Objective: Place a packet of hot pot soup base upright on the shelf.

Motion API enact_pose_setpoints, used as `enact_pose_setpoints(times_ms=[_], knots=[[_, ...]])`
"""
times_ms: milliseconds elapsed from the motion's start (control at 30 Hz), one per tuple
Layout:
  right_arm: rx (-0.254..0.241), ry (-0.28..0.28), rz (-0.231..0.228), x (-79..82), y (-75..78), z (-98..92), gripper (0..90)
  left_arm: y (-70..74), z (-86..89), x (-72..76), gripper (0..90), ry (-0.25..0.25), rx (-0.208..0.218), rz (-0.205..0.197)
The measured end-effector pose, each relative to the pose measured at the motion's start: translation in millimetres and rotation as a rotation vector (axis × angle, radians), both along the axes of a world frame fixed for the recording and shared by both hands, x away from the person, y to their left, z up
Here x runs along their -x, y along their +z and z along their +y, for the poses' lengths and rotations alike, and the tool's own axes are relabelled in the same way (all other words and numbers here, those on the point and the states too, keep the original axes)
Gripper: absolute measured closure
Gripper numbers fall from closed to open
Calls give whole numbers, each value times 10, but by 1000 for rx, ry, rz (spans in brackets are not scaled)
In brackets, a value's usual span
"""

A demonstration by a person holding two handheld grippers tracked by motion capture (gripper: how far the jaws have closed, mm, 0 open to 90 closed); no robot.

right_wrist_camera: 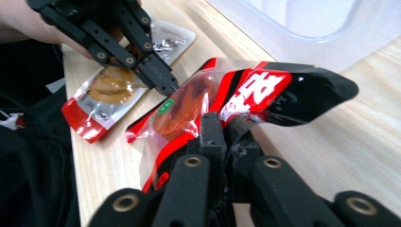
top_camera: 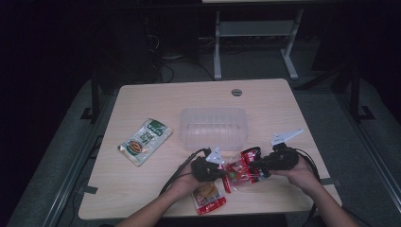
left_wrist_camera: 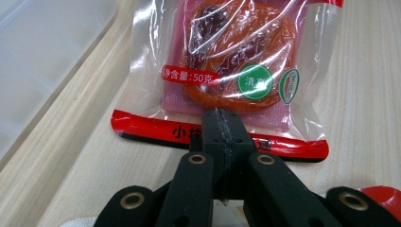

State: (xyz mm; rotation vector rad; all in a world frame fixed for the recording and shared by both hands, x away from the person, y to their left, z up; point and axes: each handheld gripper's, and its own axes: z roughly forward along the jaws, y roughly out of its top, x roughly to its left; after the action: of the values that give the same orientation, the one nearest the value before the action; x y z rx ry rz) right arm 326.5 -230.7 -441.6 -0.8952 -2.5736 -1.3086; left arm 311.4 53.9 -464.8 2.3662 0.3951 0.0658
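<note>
A red-and-clear snack packet [top_camera: 239, 171] with an orange-red piece inside hangs just above the table between both grippers. My left gripper [top_camera: 226, 172] is shut on the packet's red bottom seam; in the left gripper view its jaws [left_wrist_camera: 222, 124] meet on that edge of the packet [left_wrist_camera: 227, 61]. My right gripper [top_camera: 253, 166] is shut on the opposite end. In the right gripper view its jaws [right_wrist_camera: 222, 125] pinch the packet [right_wrist_camera: 255, 92], with the left gripper [right_wrist_camera: 168, 87] clamped on the far side.
A clear plastic container [top_camera: 213, 109] stands just beyond the grippers at mid-table. A second red packet [top_camera: 208, 196] lies near the front edge under the left hand. A green-and-white packet [top_camera: 145, 140] lies at the left. The tabletop [top_camera: 142, 104] is light wood.
</note>
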Motion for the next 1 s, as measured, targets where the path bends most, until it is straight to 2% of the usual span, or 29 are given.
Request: enact_pose_setpoints(times_ms=[233,367,400,467,733,1000], knots=[[-56,40,8,17,28,-12,898,-1,-4,1,898,-6,2,1],[-112,60,5,39,71,7,900,-3,-6,2,898,-7,4,4],[-135,68,-9,36,80,12,900,-5,-8,4,898,-2,7,5],[-164,74,-4,43,113,25,900,-1,-7,-1,898,1,7,27],[-201,83,-10,63,171,34,900,11,-23,6,897,-6,-10,15],[-219,79,-35,94,273,72,900,88,21,6,896,-5,18,21]])
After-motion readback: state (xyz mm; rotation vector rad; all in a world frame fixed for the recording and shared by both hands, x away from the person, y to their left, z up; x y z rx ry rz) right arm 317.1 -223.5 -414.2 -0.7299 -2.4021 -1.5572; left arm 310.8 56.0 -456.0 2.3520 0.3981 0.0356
